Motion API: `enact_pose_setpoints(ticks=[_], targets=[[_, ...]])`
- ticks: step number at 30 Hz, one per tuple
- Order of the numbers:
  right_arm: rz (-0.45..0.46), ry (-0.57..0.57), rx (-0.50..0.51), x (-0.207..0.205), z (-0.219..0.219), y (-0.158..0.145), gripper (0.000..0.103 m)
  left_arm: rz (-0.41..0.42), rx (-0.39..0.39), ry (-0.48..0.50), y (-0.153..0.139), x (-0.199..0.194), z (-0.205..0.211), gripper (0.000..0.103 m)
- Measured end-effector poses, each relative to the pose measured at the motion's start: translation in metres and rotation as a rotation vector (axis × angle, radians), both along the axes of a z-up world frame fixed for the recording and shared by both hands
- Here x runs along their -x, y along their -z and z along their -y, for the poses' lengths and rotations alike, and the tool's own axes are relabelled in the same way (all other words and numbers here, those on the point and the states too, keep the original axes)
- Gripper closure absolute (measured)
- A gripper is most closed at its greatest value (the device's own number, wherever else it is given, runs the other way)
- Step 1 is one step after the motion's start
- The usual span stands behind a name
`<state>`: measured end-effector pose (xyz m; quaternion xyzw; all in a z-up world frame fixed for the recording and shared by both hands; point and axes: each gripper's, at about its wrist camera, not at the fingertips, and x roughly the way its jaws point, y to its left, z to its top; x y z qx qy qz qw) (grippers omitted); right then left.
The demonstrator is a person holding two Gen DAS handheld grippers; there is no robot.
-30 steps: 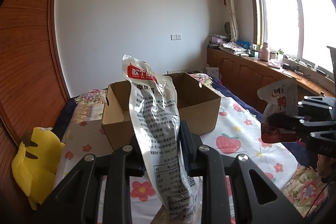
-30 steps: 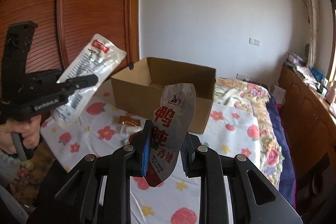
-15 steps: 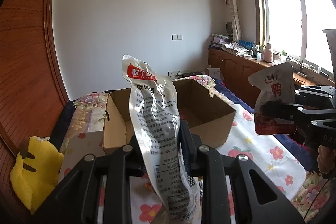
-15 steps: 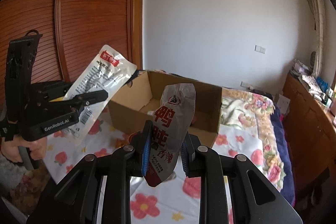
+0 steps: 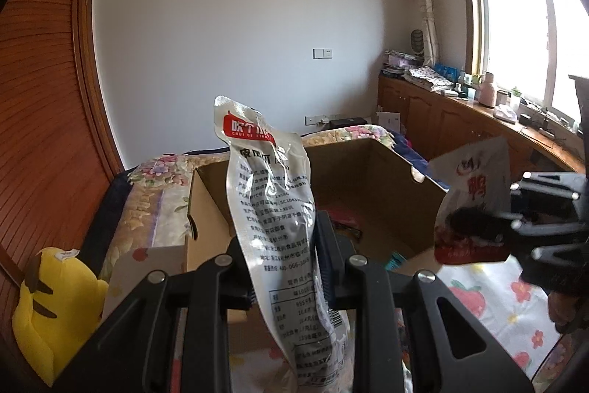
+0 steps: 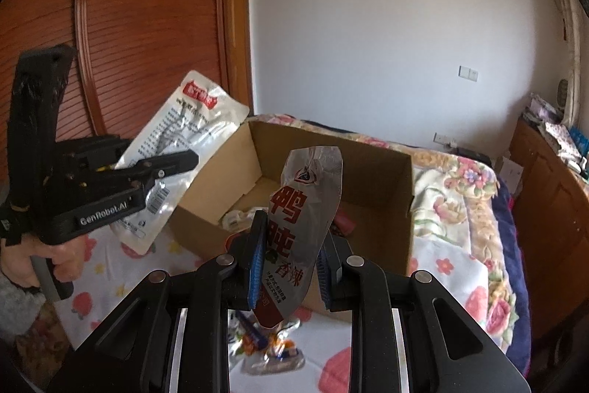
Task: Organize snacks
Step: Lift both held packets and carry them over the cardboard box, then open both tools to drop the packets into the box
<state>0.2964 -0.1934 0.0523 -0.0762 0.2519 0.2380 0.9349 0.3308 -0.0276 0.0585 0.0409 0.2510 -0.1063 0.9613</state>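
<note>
The left hand-held gripper (image 5: 283, 262) is clamped on a silver snack pouch with a red label (image 5: 272, 209), held upright at frame centre before the open cardboard box (image 5: 371, 186) on the flowered bed (image 6: 464, 209). The right hand-held gripper (image 6: 291, 267) is closed on a silver and red duck-neck packet (image 6: 302, 220), at lower centre, just before the box's near wall.

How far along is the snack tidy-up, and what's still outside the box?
Done: a few packets already lie in the open brown cardboard box. In hand: the left gripper clamps a clear white snack pouch with a red label; the right gripper clamps a silver pouch with red characters, both near the box. Left: small wrapped snacks on the strawberry-print sheet.
</note>
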Motion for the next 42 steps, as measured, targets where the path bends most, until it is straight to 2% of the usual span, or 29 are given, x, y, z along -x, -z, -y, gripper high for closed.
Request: enact_pose_setpoints(ticks=[13, 25, 36, 42], targets=[[-0.032, -0.019, -0.041, -0.069, -0.008, 0.025, 0.080, -0.024, -0.003, -0.026, 0.011, -0.050, -0.004, 0.079], [-0.098, 0.002, -0.045, -0.091, -0.005, 0.061, 0.080, -0.050, 0.001, -0.022, 0.031, -0.070, 0.006, 0.076], [-0.118, 0.000, -0.054, -0.097, -0.001, 0.070, 0.078, -0.062, -0.006, -0.039, 0.035, -0.078, 0.003, 0.072], [-0.121, -0.005, -0.066, -0.096, 0.003, 0.071, 0.078, -0.043, -0.016, -0.038, 0.032, -0.079, 0.007, 0.065]])
